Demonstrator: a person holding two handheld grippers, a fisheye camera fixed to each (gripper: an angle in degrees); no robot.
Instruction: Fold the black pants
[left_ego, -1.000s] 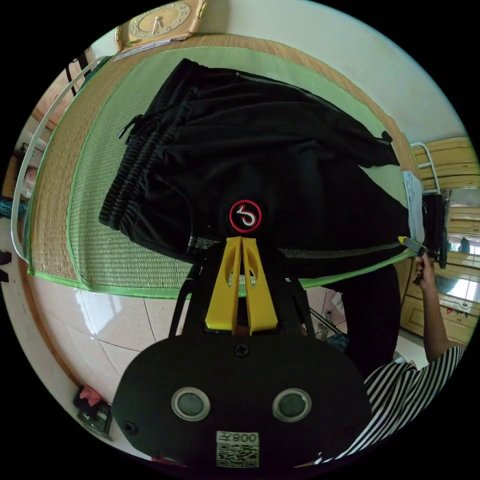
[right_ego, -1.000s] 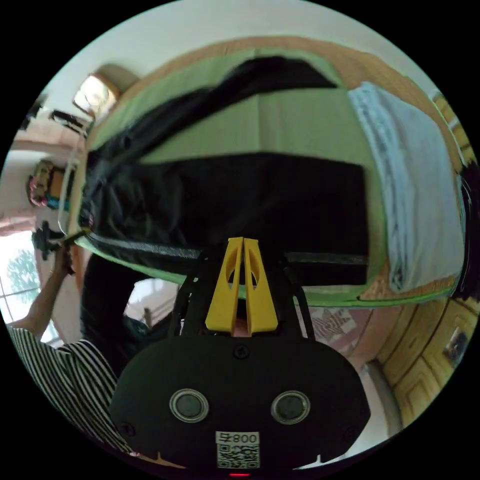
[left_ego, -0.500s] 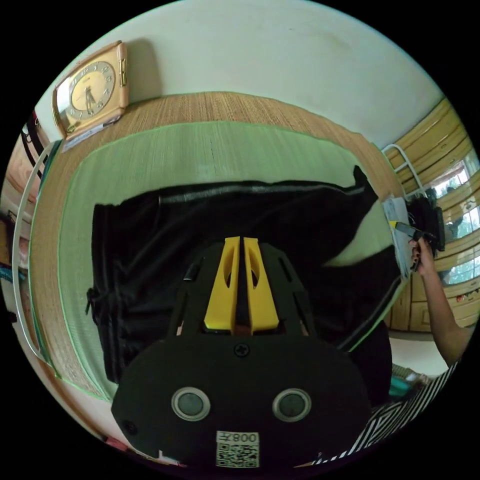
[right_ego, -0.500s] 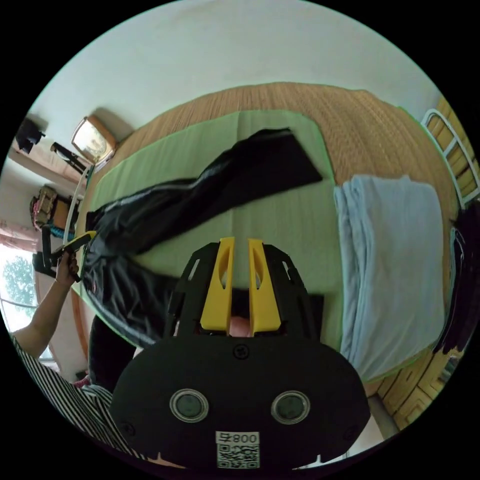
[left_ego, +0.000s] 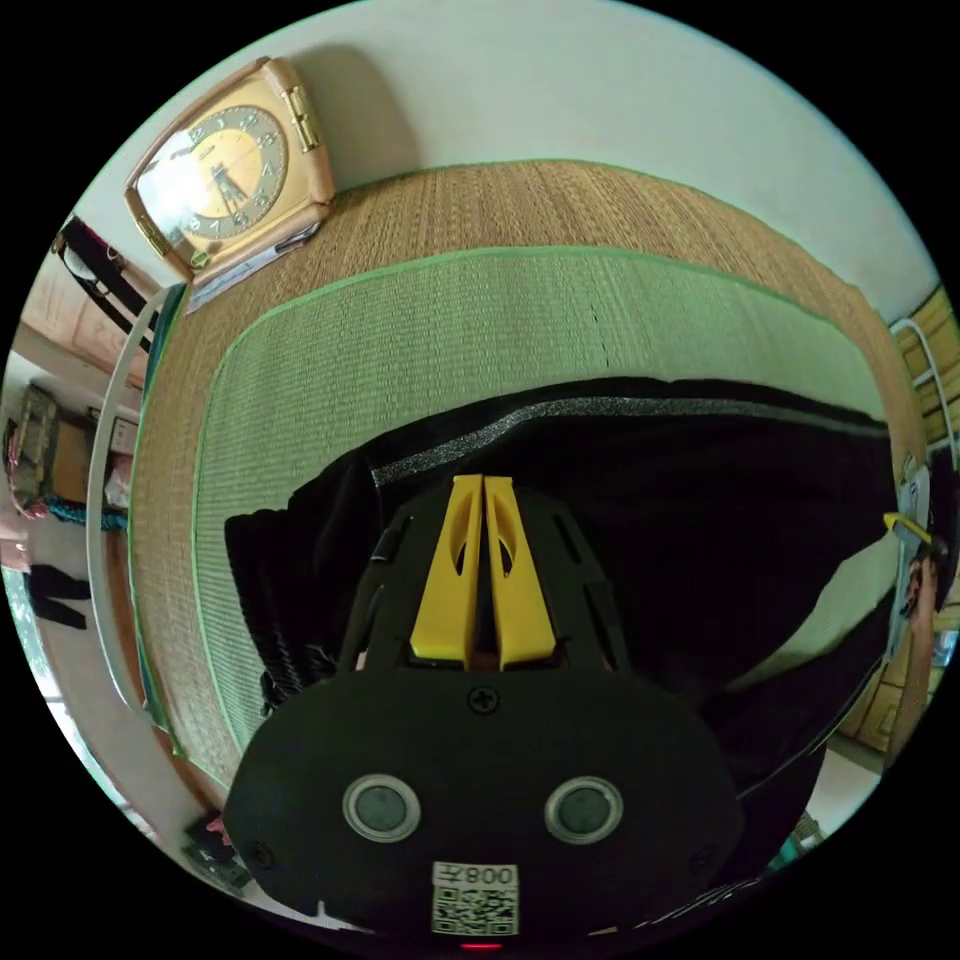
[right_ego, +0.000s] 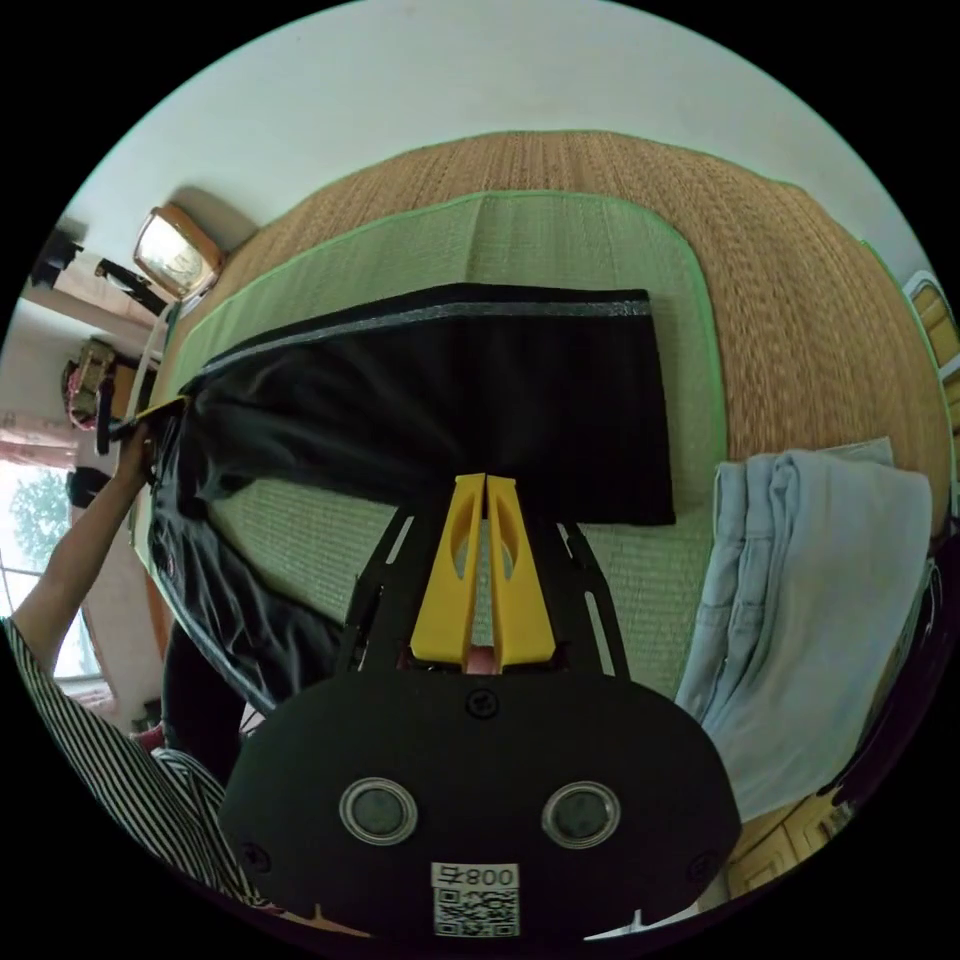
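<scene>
- Pinching black cloth, the left gripper (left_ego: 484, 482) in the left gripper view has its yellow jaws pressed almost together, with the fabric of the black pants (left_ego: 680, 510) caught between them near the waist end.
- The pants lie across the green mat (left_ego: 420, 340), which sits on a brown woven mat (left_ego: 500, 200); a grey glittery side stripe (left_ego: 600, 408) runs along the far edge of the cloth, and the ribbed waistband (left_ego: 262, 590) bunches to the left of the jaws.
- At the right rim of this view the right gripper (left_ego: 905, 528) shows small, in a hand (left_ego: 918, 590), at the other end of the pants; from here I cannot tell how its jaws stand.
- A clock (left_ego: 225, 180) leans against the wall beyond the mats.
- In the right gripper view, the right gripper (right_ego: 485, 482) has its jaws closed to a thin slit, their tips on the near edge of the pants (right_ego: 450, 400); a grip on the cloth looks likely, though the black fabric hides it.
- One leg lies flat and straight on the green mat (right_ego: 560, 240), stripe on the far side, hem square toward the right; a second leg droops off the near mat edge at the left.
- The left gripper (right_ego: 150, 412) is at the far left, held by a hand (right_ego: 132, 458) on a striped sleeve (right_ego: 110, 770).
- Folded light blue jeans (right_ego: 810, 600) lie just to the right of the pants' hem.
</scene>
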